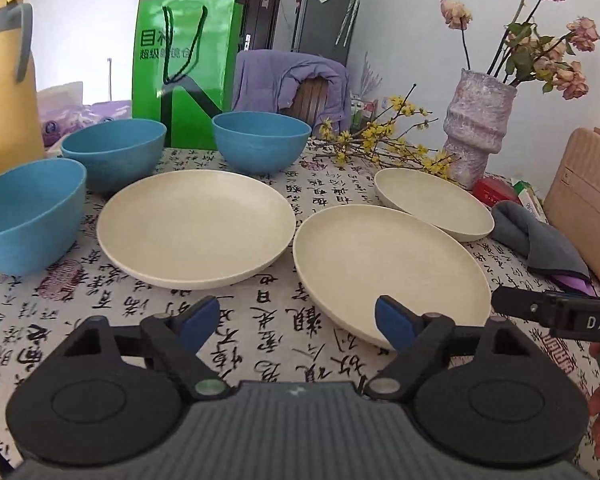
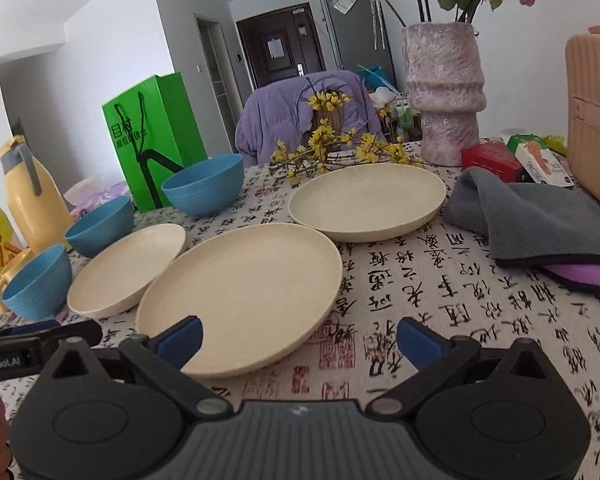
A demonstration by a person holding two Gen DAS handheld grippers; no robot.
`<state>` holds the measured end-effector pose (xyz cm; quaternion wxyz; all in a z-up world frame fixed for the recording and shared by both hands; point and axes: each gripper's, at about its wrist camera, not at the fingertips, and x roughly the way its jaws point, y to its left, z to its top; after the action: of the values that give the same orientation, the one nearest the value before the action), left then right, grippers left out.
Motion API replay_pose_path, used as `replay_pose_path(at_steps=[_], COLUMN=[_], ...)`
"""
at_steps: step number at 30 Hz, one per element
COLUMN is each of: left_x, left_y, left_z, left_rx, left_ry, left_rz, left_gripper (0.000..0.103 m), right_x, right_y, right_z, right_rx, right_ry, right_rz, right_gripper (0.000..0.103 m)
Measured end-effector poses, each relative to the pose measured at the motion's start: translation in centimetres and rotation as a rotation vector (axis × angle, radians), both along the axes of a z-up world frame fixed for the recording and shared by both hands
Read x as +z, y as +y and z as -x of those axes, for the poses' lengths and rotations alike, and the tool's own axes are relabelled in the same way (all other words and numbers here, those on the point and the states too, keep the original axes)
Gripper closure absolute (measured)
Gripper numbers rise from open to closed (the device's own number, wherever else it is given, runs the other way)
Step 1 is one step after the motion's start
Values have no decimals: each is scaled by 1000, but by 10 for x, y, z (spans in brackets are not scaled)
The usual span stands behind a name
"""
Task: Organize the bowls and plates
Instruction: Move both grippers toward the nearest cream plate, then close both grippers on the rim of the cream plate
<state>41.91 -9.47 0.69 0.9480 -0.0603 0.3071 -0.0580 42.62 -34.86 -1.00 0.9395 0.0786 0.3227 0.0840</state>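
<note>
Yellow plastic marks the far left edge, where a jug (image 1: 2, 92) is seen standing on the table (image 1: 260, 340), which is covered by a cloth printed with black calligraphy. Just right of the jug, three blue bowls are set upright and apart from one another: a near bowl (image 1: 28, 216), a middle bowl (image 1: 114, 152) and a far bowl (image 1: 262, 140), the last in front of a green paper bag (image 1: 184, 68). Three cream plates follow: a left plate (image 1: 196, 228), a centre plate (image 1: 388, 268) whose near rim is overlapped in the left wrist view by one blue pad, and a far plate (image 1: 434, 204) that lies close behind the centre plate (whether the two rims touch cannot be told). Yellow-flowered twigs (image 1: 384, 136) are laid behind the plates, beside a mottled purple vase (image 1: 478, 124) holding dried roses. Further right a folded grey cloth (image 1: 536, 236) is found, then a tan case (image 1: 584, 208). The left tongs (image 1: 298, 320) are held with the jaws spread wide and nothing gripped between them. The right tongs (image 2: 298, 344) are likewise spread wide and empty, poised low over the near edge of the centre plate.
</note>
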Motion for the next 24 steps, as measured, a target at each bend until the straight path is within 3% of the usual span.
replay_pose_path(at_steps=[2, 4, 6, 7, 9, 13, 19, 24], left_x=[-7, -13, -18, -20, -24, -29, -24, -13], left_y=[-5, -10, -15, -18, -21, -24, -22, -22], left_z=[-17, -31, -37, -39, -43, -53, -40, -1], left_rx=[14, 31, 31, 33, 38, 72, 69, 42], left_ry=[33, 64, 63, 58, 60, 70, 84, 75], left_rz=[12, 12, 4, -3, -7, -1, 0, -1], left_gripper=[32, 40, 53, 56, 70, 88, 89, 90], right_x=[-8, -16, -20, -21, -24, -34, -27, -18], right_y=[2, 5, 8, 10, 12, 11, 12, 11], right_z=[-25, -46, -58, -63, -72, -83, -65, -17], right_rx=[10, 15, 14, 15, 12, 5, 2, -8], right_ry=[29, 49, 51, 47, 54, 69, 48, 39], right_rz=[27, 69, 105, 120, 145, 153, 168, 174], right_gripper=[3, 17, 25, 41, 65, 86, 90, 90])
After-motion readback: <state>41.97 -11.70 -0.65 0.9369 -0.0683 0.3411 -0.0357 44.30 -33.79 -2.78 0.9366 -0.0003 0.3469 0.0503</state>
